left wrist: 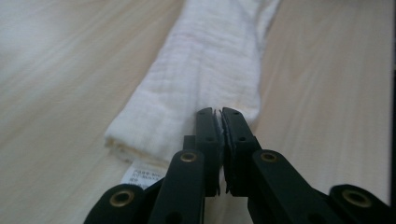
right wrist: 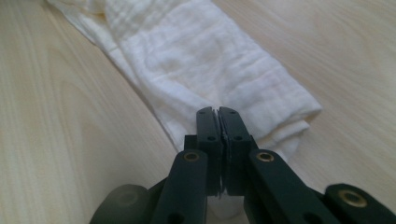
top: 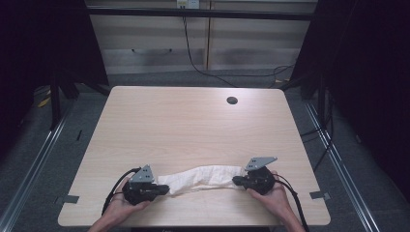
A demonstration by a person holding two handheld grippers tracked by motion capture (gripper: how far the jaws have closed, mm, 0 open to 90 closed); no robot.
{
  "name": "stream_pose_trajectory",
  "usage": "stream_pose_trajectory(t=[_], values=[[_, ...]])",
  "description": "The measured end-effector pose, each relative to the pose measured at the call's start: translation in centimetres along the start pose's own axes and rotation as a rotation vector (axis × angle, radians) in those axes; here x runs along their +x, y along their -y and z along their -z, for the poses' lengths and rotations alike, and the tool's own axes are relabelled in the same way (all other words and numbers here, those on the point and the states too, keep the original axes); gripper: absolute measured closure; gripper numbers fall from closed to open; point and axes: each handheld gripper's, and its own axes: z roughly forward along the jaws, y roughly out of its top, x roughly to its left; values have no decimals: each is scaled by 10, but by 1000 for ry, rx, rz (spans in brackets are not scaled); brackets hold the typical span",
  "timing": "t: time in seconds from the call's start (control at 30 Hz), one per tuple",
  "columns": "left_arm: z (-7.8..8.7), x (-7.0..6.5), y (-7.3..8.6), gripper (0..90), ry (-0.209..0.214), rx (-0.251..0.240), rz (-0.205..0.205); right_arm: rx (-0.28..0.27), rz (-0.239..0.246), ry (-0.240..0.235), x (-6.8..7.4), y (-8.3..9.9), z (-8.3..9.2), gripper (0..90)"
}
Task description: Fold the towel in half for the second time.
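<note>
A white, crinkled cloth (top: pixel 200 178), rolled long, is stretched on the bench (top: pixel 193 125), pinched at each end by closed jaws.

Table evenly lit, surroundings dark; both gripper views blur farther off.

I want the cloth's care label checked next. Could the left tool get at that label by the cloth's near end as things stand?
Probably yes. The label pokes out from under the white cloth just beside the left tool, with bare table around it. But that tool is shut on the cloth, so it would have to let go first.
</note>
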Motion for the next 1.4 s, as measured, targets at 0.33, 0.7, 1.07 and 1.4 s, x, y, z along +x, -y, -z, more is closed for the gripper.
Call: stream_pose_trajectory(t=[0.33,0.7,1.07,1.4], values=[[0,2,1,863,-17,0,12,-38,-32,47,-5,14,23,882],[-4,18,-1,862,-63,-31,57,-24,-10,56,0,15,12,882],[-10,37,-8,853,-84,-59,150,-45,-72,101,-17,0,-2,813],[13,28,-8,657,-69,-133,155,-145,-105,37,-8,0,17,592]])
